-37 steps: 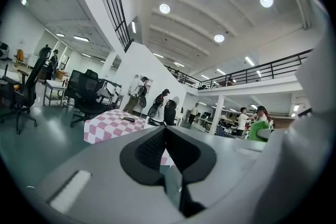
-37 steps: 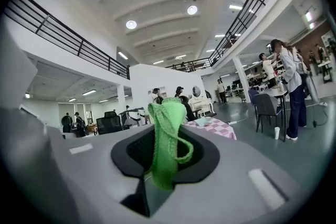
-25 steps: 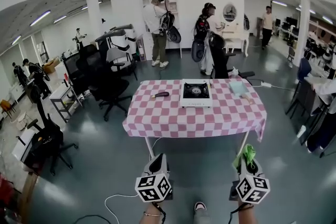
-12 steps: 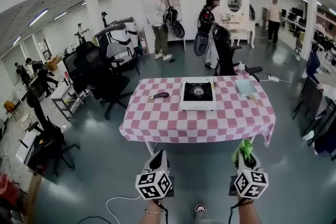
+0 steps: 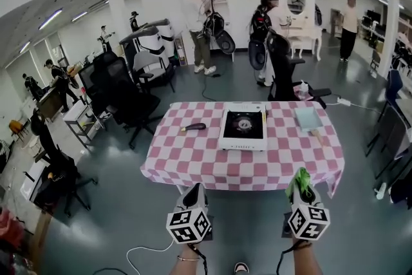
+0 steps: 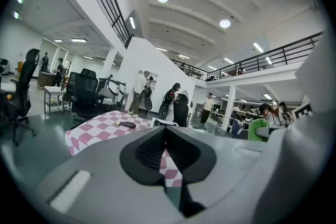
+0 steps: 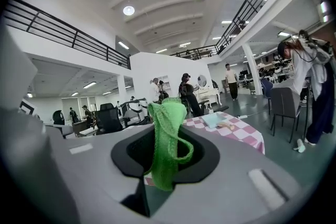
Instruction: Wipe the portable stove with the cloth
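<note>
Pinching green cloth, right fingers face checkered table bearing stove; left fingers closed.

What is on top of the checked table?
The portable stove in the middle, a dark elongated object to its left and a pale blue flat item to its right. The tablecloth covers the tabletop itself. The green cloth is clamped in the right hand-held gripper.
</note>
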A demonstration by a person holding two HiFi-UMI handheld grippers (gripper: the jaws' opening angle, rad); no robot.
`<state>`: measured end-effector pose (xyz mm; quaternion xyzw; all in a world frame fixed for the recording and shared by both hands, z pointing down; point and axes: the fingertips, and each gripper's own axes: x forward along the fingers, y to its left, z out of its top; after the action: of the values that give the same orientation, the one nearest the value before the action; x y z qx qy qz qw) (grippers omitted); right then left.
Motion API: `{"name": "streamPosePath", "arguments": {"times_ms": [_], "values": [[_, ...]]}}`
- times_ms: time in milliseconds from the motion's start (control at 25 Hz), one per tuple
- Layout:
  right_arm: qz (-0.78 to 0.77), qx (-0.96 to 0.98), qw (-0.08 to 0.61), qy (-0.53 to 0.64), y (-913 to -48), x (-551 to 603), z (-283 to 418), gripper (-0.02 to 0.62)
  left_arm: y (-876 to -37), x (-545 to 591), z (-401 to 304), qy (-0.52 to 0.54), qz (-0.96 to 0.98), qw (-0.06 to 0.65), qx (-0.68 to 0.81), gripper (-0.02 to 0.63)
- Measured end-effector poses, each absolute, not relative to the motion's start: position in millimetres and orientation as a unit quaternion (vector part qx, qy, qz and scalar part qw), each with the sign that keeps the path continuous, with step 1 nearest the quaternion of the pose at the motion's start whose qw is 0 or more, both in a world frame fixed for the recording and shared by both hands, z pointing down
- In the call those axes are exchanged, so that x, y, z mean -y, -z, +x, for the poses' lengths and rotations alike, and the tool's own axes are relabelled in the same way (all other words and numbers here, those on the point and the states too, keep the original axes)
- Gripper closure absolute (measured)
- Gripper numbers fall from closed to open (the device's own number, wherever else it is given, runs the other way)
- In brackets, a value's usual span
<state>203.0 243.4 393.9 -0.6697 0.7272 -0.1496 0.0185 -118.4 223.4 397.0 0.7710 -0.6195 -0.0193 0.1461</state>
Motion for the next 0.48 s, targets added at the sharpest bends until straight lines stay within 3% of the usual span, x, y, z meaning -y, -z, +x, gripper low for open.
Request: {"name": "streamPosePath", "arguments": {"times_ms": [480], "values": [[-0.665,-0.727,-0.005,0.171,-416.3,-171.7,212.6,0.518,-411.7,-154.5,-109.8,-0.004,0.766,0.155,0.623,0.606]]}}
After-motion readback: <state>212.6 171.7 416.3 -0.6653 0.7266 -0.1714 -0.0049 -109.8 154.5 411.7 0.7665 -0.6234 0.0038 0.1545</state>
